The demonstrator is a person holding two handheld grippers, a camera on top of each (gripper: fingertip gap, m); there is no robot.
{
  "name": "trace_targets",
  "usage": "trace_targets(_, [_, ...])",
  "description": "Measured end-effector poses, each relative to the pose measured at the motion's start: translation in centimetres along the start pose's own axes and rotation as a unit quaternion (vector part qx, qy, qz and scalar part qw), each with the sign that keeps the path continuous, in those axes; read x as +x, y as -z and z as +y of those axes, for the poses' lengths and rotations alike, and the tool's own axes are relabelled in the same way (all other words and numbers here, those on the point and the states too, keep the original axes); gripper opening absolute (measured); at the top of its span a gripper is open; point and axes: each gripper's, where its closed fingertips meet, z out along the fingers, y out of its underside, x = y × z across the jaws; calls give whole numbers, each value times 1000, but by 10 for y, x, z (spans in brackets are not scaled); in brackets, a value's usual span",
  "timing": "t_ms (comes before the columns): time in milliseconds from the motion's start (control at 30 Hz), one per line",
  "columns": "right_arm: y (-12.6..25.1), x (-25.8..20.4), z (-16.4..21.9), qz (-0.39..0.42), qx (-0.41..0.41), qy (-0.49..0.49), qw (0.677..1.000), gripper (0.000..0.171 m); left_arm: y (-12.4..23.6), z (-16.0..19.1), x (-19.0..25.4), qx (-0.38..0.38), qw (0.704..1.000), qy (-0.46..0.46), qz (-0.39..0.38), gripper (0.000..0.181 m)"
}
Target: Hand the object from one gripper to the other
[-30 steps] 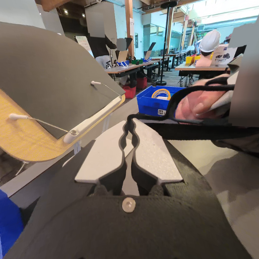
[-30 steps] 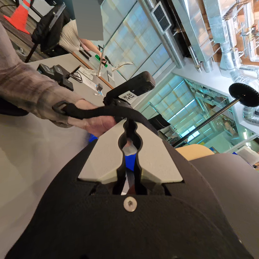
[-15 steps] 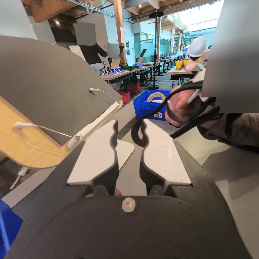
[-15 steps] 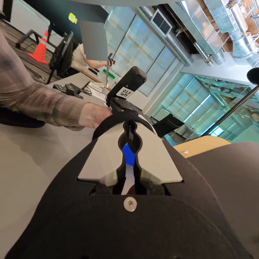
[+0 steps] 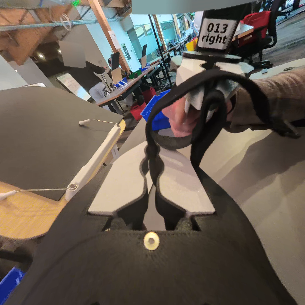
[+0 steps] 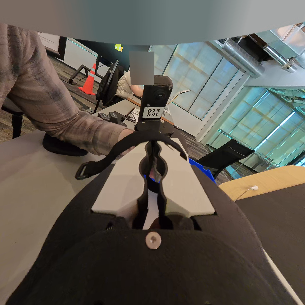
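Black woven strap (image 5: 166,99) looping above the grey table (image 5: 264,189), pinched in the left gripper (image 5: 152,151), also clamped at the right gripper (image 6: 152,145) tips, buckle end (image 6: 82,171) dangling, middle hidden behind fingers.

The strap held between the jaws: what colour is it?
Black strap, clearest in the left wrist view.

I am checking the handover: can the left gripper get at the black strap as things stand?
Likely yes: the left gripper looks shut on the black strap, with nothing between them. The right gripper grips it too.
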Motion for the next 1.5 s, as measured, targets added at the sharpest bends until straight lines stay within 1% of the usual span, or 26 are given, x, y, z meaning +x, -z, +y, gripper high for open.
trace_targets(33, [0, 0, -1, -1, 3, -2, 1000, 0, 0, 0, -1, -1, 1000, 1, -2, 1])
trace_targets(133, [-1, 1, 0, 8, 0, 3, 1000, 0, 1, 5, -18, -20, 998, 18, -52, 1])
trace_targets(167, [-2, 1, -2, 15, 3, 9, 1000, 0, 2, 8, -27, -25, 996, 26, -80, 1])
trace_targets(233, [-7, -8, -19, 3, 34, 7, 999, 0, 9, 25, -52, -68, 986, 48, -148, 1])
trace_targets(267, [-13, -12, -21, 7, 22, 11, 1000, 0, 14, 31, -63, -63, 982, 77, -163, 1])
trace_targets(300, [-21, -18, -12, 11, -16, 42, 999, 0, 17, 33, -69, -47, 978, 129, -160, 1])
trace_targets(333, [-28, -25, -6, 6, -36, 64, 997, 0, 19, 33, -70, -48, 977, 131, -158, 1])
trace_targets(367, [-30, -28, -4, 2, -36, 61, 997, 0, 20, 31, -71, -55, 978, 112, -170, 1])
trace_targets(400, [-30, -29, -6, 0, -26, 54, 998, 0, 20, 28, -71, -51, 977, 120, -169, 1])
trace_targets(500, [-21, -17, -8, 14, -30, 61, 998, 0, 24, 30, -76, -16, 973, 175, -152, 1])
trace_targets(667, [0, 12, -10, 68, -34, 93, 993, 0, 25, 30, -76, -26, 972, 189, -137, 1])
trace_targets(733, [8, 21, -14, 89, -41, 119, 988, 0, 20, 35, -69, -32, 970, 213, -109, 1])
trace_targets(867, [22, 33, -17, 116, -64, 156, 979, 0, 11, 43, -59, -44, 968, 231, -90, 1])
trace_targets(933, [25, 30, -17, 102, -75, 168, 978, 0, 10, 43, -59, -39, 966, 242, -89, 1])
trace_targets(1033, [24, 8, -10, 30, -104, 161, 981, 0, 14, 36, -64, -15, 964, 250, -94, 0])
trace_targets(1067, [25, -2, -3, -5, -123, 146, 981, 1, 16, 35, -67, -15, 965, 239, -103, 1])
trace_targets(1100, [26, -12, 3, -36, -138, 134, 981, 8, 19, 33, -71, -14, 968, 221, -119, 1])
trace_targets(1167, [30, -18, 6, -60, -159, 107, 980, 33, 23, 27, -74, -17, 975, 177, -135, 1])
trace_targets(1200, [32, -13, 4, -51, -160, 98, 981, 40, 25, 21, -74, -11, 979, 149, -142, 0])
trace_targets(1267, [34, 5, -4, -9, -134, 62, 989, 33, 28, 9, -73, -6, 983, 100, -153, 1])
trace_targets(1333, [34, 24, 2, 28, -130, 11, 991, 33, 29, 0, -69, -2, 985, 54, -164, 0])
trace_targets(1467, [18, 27, 19, 33, -119, -75, 990, 35, 26, -7, -63, -25, 982, -25, -187, 0])
trace_targets(1500, [12, 26, 26, 34, -122, -94, 987, 39, 24, -8, -60, -30, 981, -41, -188, 0])
